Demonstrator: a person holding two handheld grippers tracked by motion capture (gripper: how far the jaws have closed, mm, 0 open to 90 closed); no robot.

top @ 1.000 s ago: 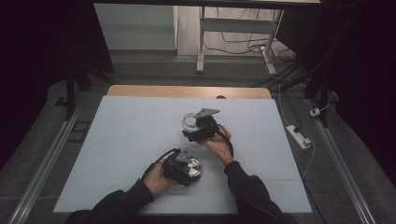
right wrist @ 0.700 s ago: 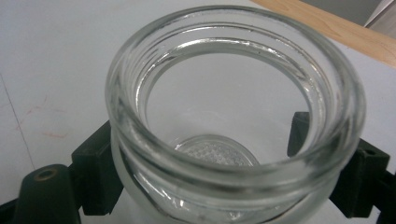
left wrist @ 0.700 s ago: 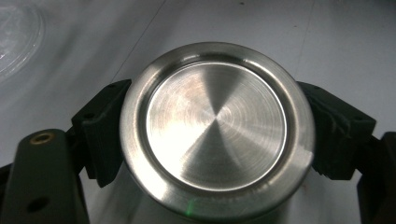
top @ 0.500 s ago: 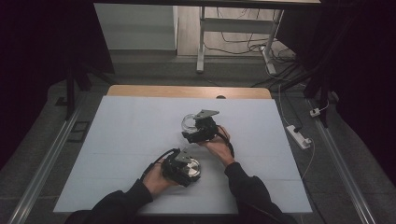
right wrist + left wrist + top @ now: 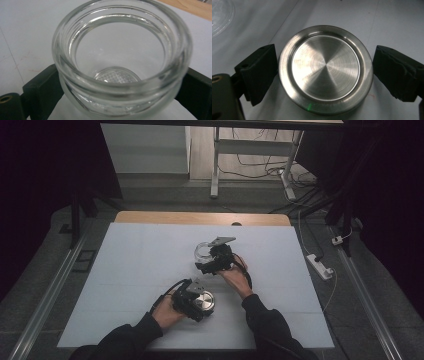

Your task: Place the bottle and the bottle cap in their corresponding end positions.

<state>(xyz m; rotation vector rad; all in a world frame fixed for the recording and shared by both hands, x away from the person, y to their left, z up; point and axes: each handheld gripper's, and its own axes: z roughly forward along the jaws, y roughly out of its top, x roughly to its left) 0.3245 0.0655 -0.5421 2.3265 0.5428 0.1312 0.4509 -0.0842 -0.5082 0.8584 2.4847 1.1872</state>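
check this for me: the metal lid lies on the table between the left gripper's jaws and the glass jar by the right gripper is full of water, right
Not quite: the glass jar is empty. The right gripper view looks straight down through its open mouth to the patterned base, with nothing inside. The rest holds: the metal lid lies flat on the table between the jaws of the left gripper, as the left gripper view shows, and the jar sits at the right gripper.

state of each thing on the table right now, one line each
glass jar: upright, lid off, empty
metal lid: off the jar, lying flat on the table
left tool: jaws have just been opening, lid between them, right jaw clear of its rim
right tool: jaws have just been opening, either side of the jar; contact unclear
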